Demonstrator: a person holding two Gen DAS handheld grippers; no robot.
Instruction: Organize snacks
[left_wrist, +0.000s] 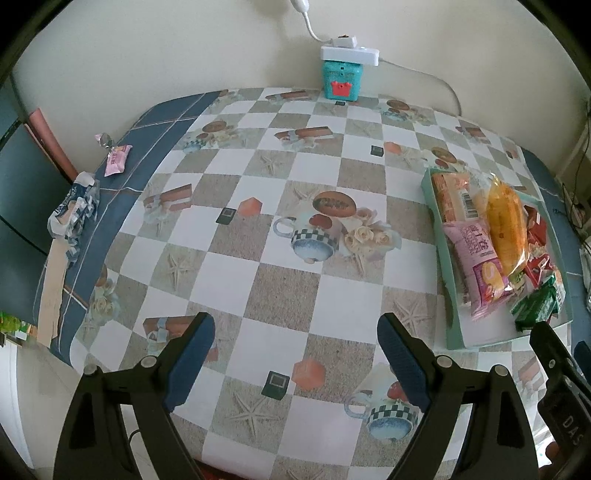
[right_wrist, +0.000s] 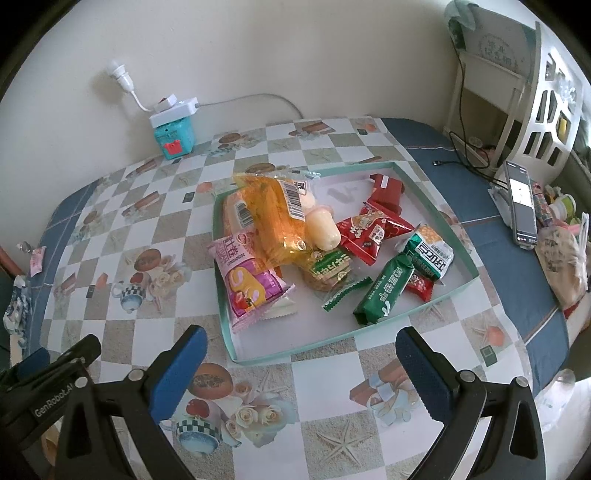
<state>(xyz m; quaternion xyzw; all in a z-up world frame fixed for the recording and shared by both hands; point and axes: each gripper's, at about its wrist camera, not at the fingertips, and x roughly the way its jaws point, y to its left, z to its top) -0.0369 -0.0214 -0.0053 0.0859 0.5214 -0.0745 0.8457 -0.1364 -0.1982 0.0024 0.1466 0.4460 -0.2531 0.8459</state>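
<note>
A shallow teal-rimmed tray (right_wrist: 436, 192) on the checkered table holds several snacks: a pink roll-cake pack (right_wrist: 247, 280), an orange bread bag (right_wrist: 277, 218), red packets (right_wrist: 373, 229) and green packets (right_wrist: 384, 291). My right gripper (right_wrist: 299, 354) is open and empty, just in front of the tray's near rim. My left gripper (left_wrist: 295, 343) is open and empty over the bare table, left of the tray (left_wrist: 452, 314). A small pink snack pack (left_wrist: 117, 159) lies at the table's far left edge; it also shows in the right wrist view (right_wrist: 37, 260).
A teal box with a white power strip on top (left_wrist: 341, 79) stands at the back by the wall. Crumpled blue-white wrapping (left_wrist: 74, 212) lies at the left edge. A phone (right_wrist: 521, 203) and a bag (right_wrist: 563, 266) sit on the right side.
</note>
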